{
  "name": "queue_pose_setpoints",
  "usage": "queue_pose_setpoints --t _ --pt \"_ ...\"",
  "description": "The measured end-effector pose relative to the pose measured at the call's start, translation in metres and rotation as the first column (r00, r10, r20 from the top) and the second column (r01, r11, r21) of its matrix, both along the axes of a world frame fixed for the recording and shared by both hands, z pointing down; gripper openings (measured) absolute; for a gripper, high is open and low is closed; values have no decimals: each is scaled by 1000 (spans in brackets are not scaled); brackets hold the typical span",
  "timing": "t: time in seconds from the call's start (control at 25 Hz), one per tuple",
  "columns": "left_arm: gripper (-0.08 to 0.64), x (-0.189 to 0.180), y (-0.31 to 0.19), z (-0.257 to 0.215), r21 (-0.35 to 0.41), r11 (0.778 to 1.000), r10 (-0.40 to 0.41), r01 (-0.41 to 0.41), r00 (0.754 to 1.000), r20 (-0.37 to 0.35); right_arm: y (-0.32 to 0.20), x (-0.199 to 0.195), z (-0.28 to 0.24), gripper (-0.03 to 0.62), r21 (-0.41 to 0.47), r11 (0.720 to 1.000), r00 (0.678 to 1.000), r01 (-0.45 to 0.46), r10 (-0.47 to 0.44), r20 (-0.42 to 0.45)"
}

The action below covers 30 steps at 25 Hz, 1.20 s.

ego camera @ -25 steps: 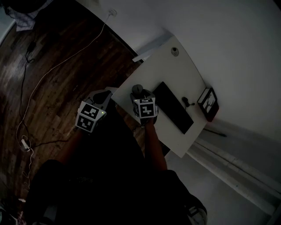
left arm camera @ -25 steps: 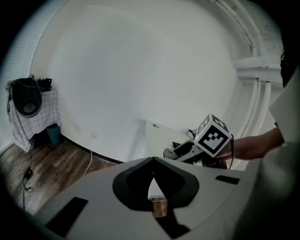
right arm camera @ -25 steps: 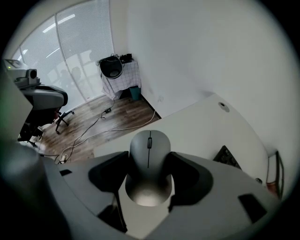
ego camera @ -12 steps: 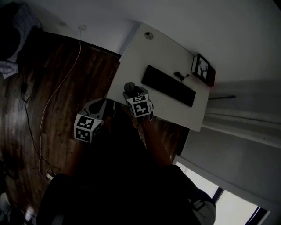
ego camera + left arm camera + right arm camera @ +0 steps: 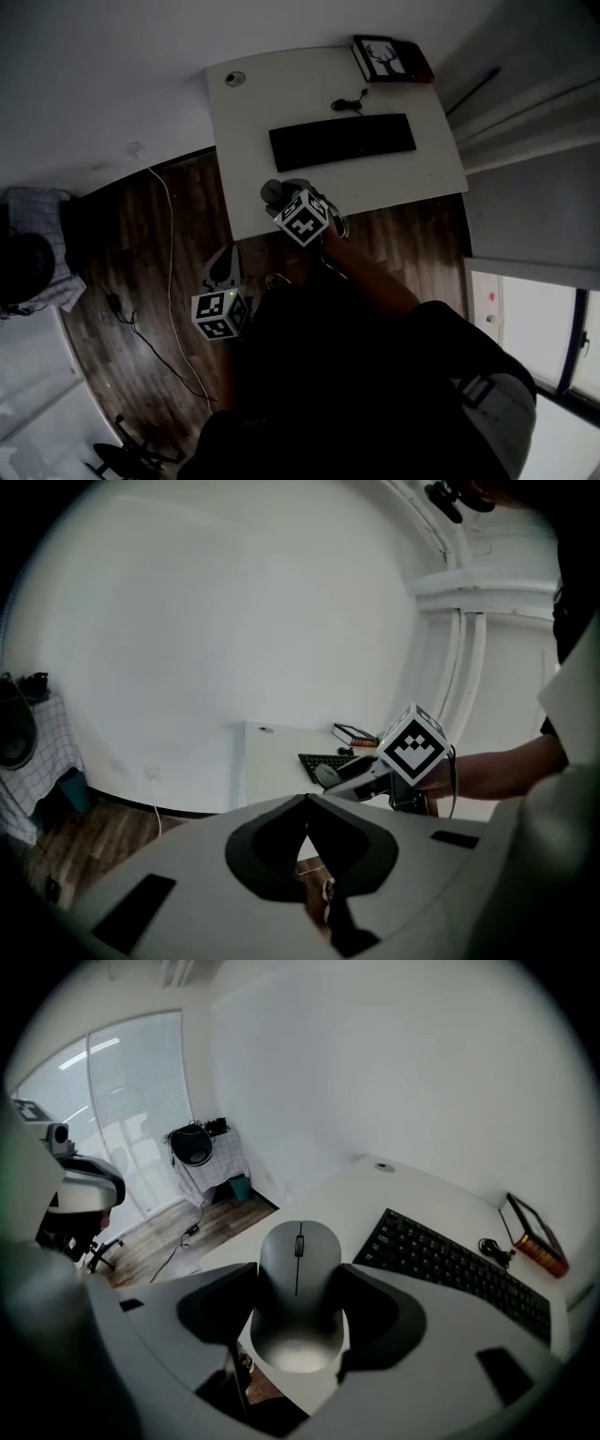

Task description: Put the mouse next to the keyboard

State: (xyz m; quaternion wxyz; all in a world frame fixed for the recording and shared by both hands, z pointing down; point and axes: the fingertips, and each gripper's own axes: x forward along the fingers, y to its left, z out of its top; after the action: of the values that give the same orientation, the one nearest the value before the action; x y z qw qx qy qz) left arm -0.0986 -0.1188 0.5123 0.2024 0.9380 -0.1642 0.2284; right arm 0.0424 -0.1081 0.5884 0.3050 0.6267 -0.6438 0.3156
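Note:
A grey mouse (image 5: 298, 1252) is clamped between the jaws of my right gripper (image 5: 299, 1290), which is shut on its sides. In the head view the mouse (image 5: 277, 191) hangs over the white desk (image 5: 253, 112) close to its near edge, a little in front of the black keyboard (image 5: 342, 141). From the right gripper view the keyboard (image 5: 450, 1262) lies to the right of the mouse. My left gripper (image 5: 223, 272) is off the desk, over the wooden floor. Its jaws (image 5: 305, 803) meet at the tip with nothing between them.
A framed picture (image 5: 389, 58) stands at the desk's far edge, with a small black cable (image 5: 349, 103) beside it and a round grommet (image 5: 234, 80) in the far left corner. A white cord (image 5: 169, 244) trails over the floor. A checked cloth (image 5: 37, 253) is at the left.
The head view has swung round, so the desk now lies square ahead. The right gripper still holds the mouse near the desk's front edge. The left gripper sits lower, farther from the desk.

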Motion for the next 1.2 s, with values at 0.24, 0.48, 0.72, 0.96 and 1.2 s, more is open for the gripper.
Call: queue_pose_setpoints --t 0.24,0.48,0.72,0.96,1.2 --pt "2 61 11 12 -19 996 89 -88 995 51 15 38 -5 296 23 999 999 -28 28 15" --pt "2 138 48 1 25 960 276 -280 955 106 49 83 -9 296 42 996 996 -79 77 52" --pt "2 198 79 13 -19 906 420 -422 896 142 79 125 -3 295 55 980 978 -194 189 84" --pt "2 253 116 18 -29 823 564 -567 812 153 127 172 8 296 43 936 934 -349 344 96" --pt "2 287 146 25 -37 739 667 -673 722 184 161 204 13 295 42 883 880 -467 460 116"
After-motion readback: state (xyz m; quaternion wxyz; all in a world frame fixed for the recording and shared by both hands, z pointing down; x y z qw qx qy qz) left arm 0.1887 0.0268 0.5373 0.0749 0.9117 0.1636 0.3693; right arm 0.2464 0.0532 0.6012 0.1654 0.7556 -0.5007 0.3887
